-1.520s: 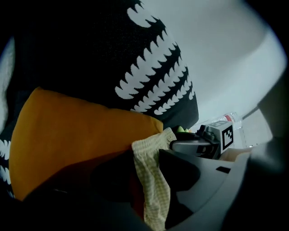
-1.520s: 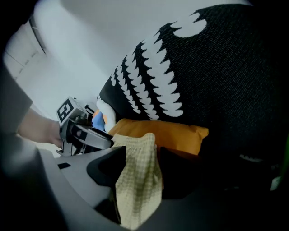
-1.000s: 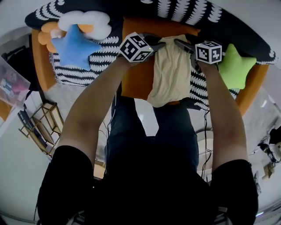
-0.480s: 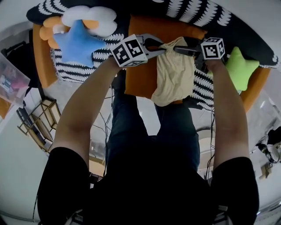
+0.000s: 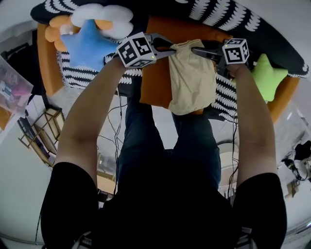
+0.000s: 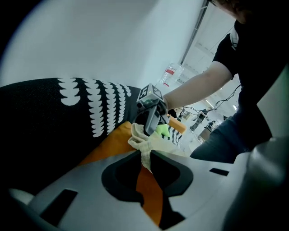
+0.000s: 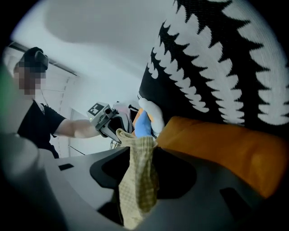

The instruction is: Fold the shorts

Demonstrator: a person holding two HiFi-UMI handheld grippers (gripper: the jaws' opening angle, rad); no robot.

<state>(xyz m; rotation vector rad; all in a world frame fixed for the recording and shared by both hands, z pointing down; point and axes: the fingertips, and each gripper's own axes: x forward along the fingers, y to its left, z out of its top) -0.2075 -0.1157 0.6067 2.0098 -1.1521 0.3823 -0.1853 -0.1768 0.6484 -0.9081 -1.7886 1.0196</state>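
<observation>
The pale yellow checked shorts (image 5: pixel 192 80) hang over the orange seat cushion (image 5: pixel 154 82) in the head view. My left gripper (image 5: pixel 173 47) is shut on their upper left corner, and a strip of cloth (image 6: pixel 145 155) shows pinched between its jaws. My right gripper (image 5: pixel 195 49) has just been closing, with the upper right corner between its jaws. The cloth (image 7: pixel 137 180) is pressed between them and droops below. Each gripper view shows the other gripper across the raised edge: the right gripper (image 6: pixel 151 121) and the left gripper (image 7: pixel 108 122).
A black-and-white patterned throw (image 5: pixel 214 14) covers the sofa back. A blue star pillow (image 5: pixel 85 44) and a white cloud pillow (image 5: pixel 104 14) lie at the left, a green star pillow (image 5: pixel 265 75) at the right. A wooden rack (image 5: pixel 46 136) stands on the floor to the left.
The right jaws have closed on the shorts' right corner. Both grippers moved up toward the sofa back, and the shorts' top edge is now stretched between them.
</observation>
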